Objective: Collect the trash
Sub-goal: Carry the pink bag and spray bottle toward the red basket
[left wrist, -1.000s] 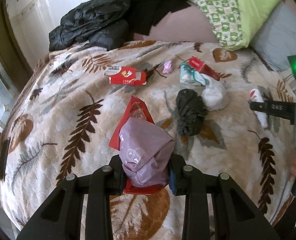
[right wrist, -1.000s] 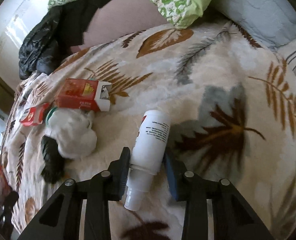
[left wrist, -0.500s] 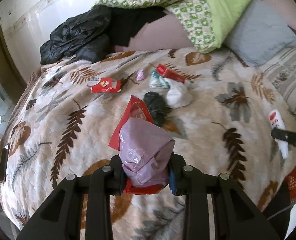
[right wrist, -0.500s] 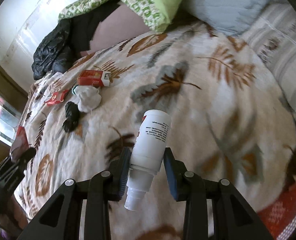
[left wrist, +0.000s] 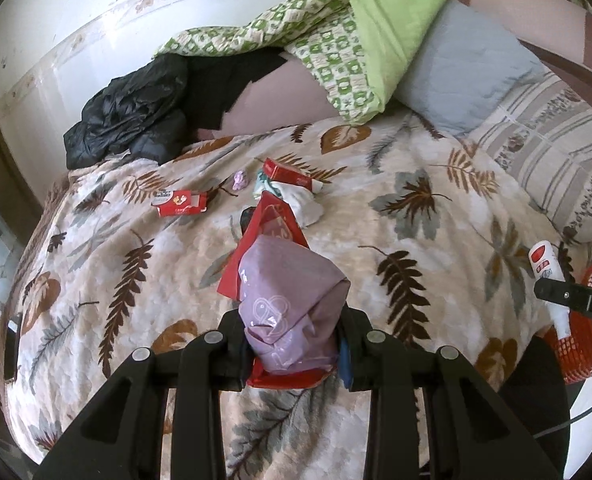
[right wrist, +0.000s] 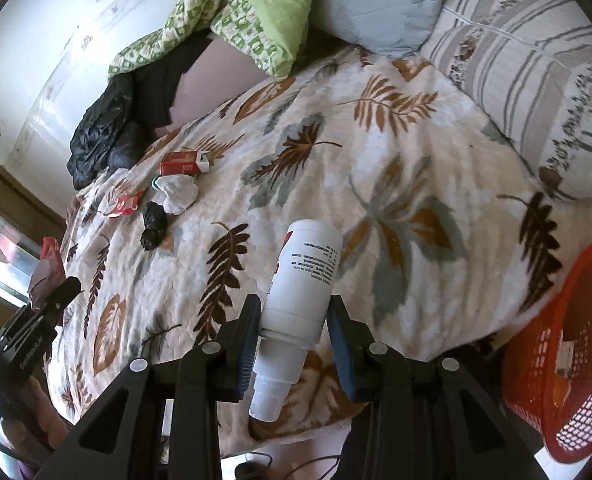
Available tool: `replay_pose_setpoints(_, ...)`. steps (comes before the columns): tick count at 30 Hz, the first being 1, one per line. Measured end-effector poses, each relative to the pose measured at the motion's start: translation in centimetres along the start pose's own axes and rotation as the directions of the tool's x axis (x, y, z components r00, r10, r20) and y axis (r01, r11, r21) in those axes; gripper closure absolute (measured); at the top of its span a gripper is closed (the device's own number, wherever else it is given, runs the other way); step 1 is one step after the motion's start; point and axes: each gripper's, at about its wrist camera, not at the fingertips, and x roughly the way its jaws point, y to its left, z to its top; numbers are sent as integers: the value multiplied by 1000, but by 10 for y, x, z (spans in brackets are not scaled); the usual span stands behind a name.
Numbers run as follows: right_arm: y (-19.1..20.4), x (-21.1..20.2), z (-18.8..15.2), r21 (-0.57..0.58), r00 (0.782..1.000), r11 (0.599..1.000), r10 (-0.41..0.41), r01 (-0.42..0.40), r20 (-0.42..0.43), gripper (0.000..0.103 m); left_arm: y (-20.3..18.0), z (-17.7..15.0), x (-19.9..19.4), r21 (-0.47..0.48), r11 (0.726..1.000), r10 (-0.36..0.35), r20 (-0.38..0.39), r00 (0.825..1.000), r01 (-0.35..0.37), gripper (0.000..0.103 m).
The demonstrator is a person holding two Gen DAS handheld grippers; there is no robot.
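Observation:
My left gripper (left wrist: pixel 292 344) is shut on a mauve plastic bag (left wrist: pixel 292 300) together with a red wrapper (left wrist: pixel 272 224), held above the near edge of the bed. My right gripper (right wrist: pixel 294 332) is shut on a white spray bottle (right wrist: pixel 304 280), nozzle pointing toward the camera; the bottle also shows in the left wrist view (left wrist: pixel 546 264). An orange mesh basket (right wrist: pixel 564 344) stands on the floor at the bed's right side, also seen in the left wrist view (left wrist: pixel 584 340). Trash lies on the leaf-print blanket (right wrist: pixel 396 184): a red box (right wrist: pixel 184 163), a white wad (right wrist: pixel 180 194), a black wad (right wrist: pixel 154 226), a red packet (left wrist: pixel 180 203).
A black jacket (left wrist: pixel 132 112) and a green patterned quilt (left wrist: pixel 336 32) lie at the back of the bed. A blue-grey pillow (left wrist: pixel 464 64) and a striped pillow (right wrist: pixel 536 64) are at the right. A small pink wrapper (left wrist: pixel 240 179) lies near the red packet.
Both grippers have pulled back and up from the bed with their loads still held. The orange basket has come into view at the right.

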Motion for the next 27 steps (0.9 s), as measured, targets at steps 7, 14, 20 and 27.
replay_pose_setpoints(7,-3,-11,-5,11,1000,1000,1,-1,18,67,-6,-3,-9,8,1000,-15,11,1000,15,72)
replay_pose_setpoints(14,-6,-22,-11,11,999,1000,-12,11,40,67,-29,-2,-14,59,997,-60,13,998,59,72)
replay_pose_setpoints(20,-33,-51,-15,54,994,997,-53,47,100,67,-66,3,-28,146,981,-132,42,990,125,72)
replay_pose_setpoints(27,-86,-82,-27,150,978,979,-155,134,137,67,-128,11,-39,276,933,-250,40,967,230,72)
